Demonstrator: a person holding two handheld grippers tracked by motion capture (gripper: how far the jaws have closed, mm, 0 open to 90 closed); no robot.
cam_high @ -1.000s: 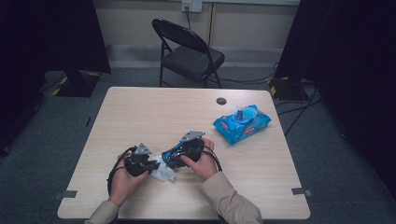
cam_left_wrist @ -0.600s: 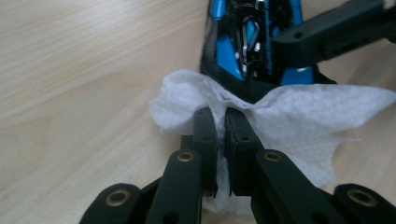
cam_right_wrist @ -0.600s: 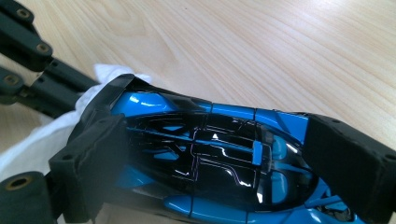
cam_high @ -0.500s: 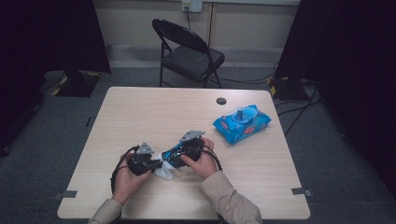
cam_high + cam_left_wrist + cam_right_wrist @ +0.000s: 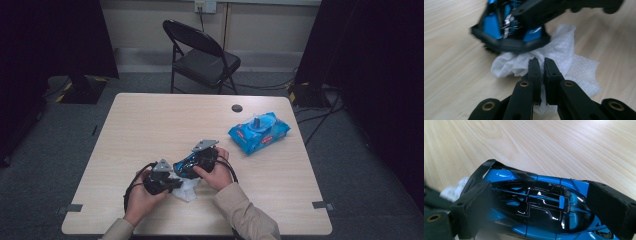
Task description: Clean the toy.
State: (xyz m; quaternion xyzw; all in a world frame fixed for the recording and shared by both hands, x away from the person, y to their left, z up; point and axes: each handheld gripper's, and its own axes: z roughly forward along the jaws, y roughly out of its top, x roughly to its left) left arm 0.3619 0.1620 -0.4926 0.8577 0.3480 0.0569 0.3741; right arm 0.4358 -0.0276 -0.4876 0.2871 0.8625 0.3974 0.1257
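jaws of left gripper [image 5: 539, 66] pinch wipe [image 5: 564, 50]; right gripper [image 5: 544, 207] clamps toy car [image 5: 536, 202]. wiping underway; next, rub wipe along car.

No text, brand, number or sign can be read in any view. The blue plastic wipes pack with a round lid [image 5: 259, 131], right of centre in the high view, carries a small red patch and pale markings on its face, too small and blurred to make out as letters. The blue and black toy car [image 5: 541, 207], across the middle of the right gripper view, shows glossy panels and white glints but no lettering; in the left gripper view its upper-left surfaces are motion-blurred and nothing legible stands on them.
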